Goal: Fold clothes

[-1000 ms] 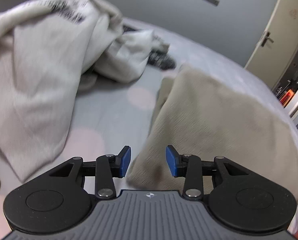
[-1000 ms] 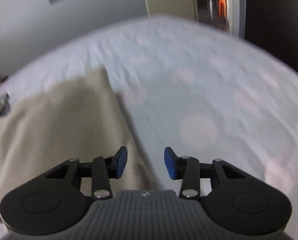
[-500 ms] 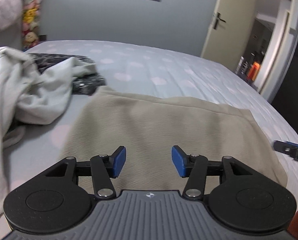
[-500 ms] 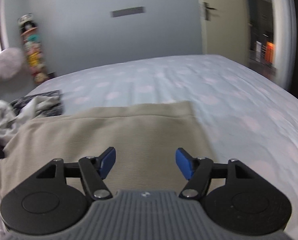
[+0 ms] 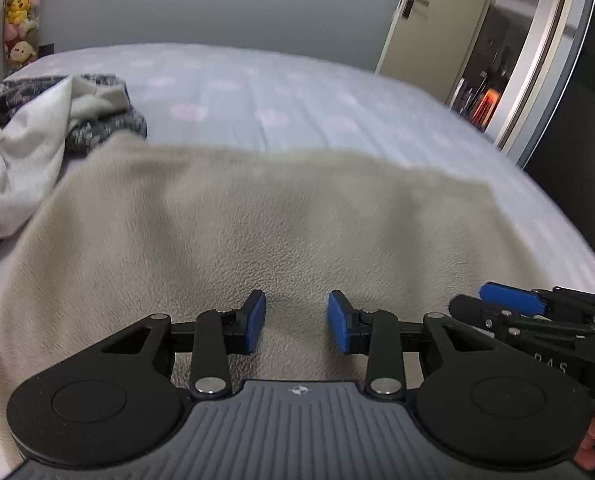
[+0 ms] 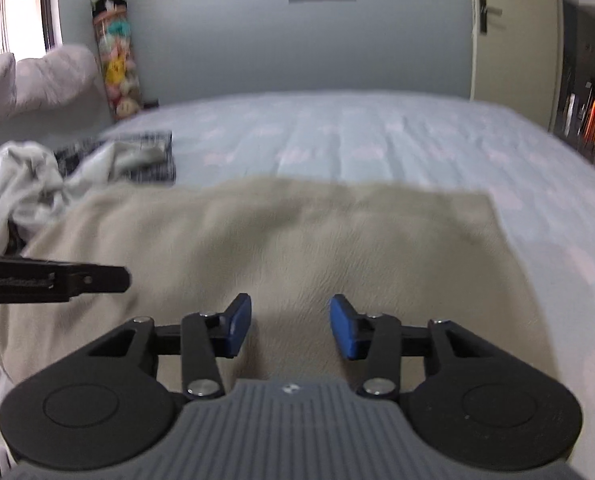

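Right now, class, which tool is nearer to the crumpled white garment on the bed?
Left. The left tool hovers over the beige cloth on the side nearest the white garment; the right tool sits on the left tool's far side, farther from it.

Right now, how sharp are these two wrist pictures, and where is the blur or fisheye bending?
Left wrist view: the left gripper is sharp, the beige cloth crisp near it but smeared along its far edge; the door frame bows strongly. Right wrist view: softer overall, the right gripper clear, the cloth and the bed hazy.
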The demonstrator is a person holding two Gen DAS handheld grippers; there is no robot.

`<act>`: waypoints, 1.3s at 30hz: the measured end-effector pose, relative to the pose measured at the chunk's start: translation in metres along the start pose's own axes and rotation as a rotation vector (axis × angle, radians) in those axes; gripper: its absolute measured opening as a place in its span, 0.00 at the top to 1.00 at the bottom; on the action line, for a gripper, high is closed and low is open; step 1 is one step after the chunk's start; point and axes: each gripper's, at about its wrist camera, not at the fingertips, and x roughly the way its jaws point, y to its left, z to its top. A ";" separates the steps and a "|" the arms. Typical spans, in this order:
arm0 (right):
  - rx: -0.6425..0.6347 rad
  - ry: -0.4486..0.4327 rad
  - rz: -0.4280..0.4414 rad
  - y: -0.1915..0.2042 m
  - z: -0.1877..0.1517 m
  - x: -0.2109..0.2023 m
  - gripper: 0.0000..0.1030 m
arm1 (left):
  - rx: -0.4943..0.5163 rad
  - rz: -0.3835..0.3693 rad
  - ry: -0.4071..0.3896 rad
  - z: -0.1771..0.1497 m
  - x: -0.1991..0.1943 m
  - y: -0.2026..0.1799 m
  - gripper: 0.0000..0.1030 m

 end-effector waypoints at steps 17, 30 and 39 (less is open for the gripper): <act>-0.004 0.000 0.042 -0.009 -0.016 0.011 0.57 | 0.072 0.061 0.006 -0.014 0.001 -0.005 0.72; 0.095 -0.065 -0.035 -0.050 0.025 0.007 0.58 | 0.036 0.207 -0.050 0.042 -0.012 0.065 0.72; 0.047 0.020 -0.033 -0.059 0.010 0.049 0.59 | -0.063 0.151 0.075 0.029 0.029 0.098 0.72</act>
